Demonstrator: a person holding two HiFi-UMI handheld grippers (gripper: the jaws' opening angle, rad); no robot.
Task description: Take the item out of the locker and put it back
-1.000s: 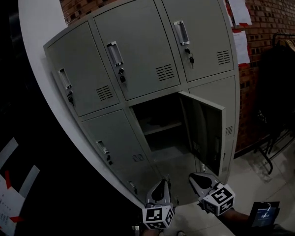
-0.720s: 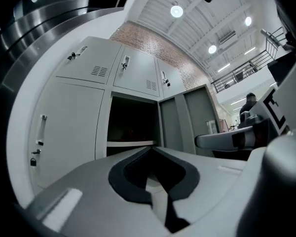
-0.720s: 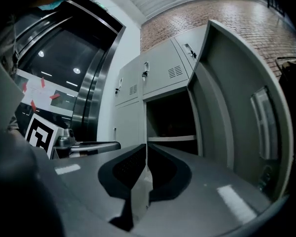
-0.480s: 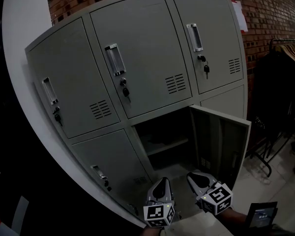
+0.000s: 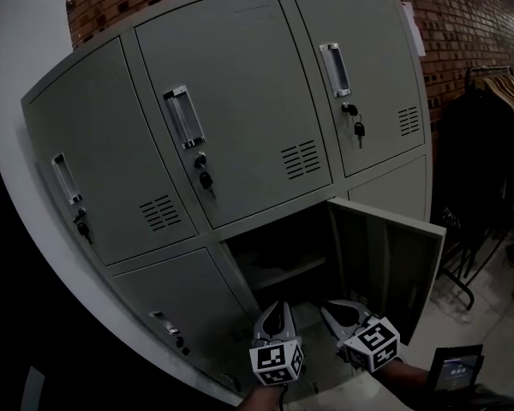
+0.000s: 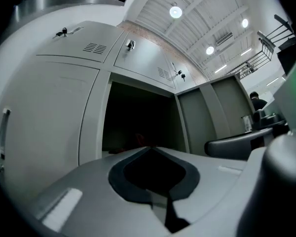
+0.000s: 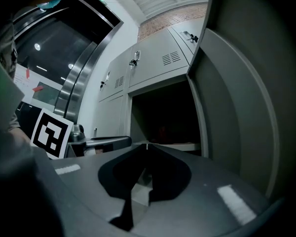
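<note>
- Left gripper (image 5: 278, 306): fingers pressed together, nothing between them; aimed at the open compartment.
- Right gripper (image 5: 327, 309): just beside the left one; fingers likewise pressed together and empty.
- Locker door (image 5: 385, 259): swung open, to the right of both grippers.
- Open compartment (image 5: 278, 251): lower row, middle; dark inside, with one shelf (image 5: 284, 273).
- Item (image 7: 161, 132): a dim reddish shape on that shelf, too dark to identify.
- Upper doors (image 5: 231, 101): three, closed, keys in the locks.
- Brick wall (image 5: 463, 15) and clothes rack (image 5: 488, 135): behind, right.
</note>
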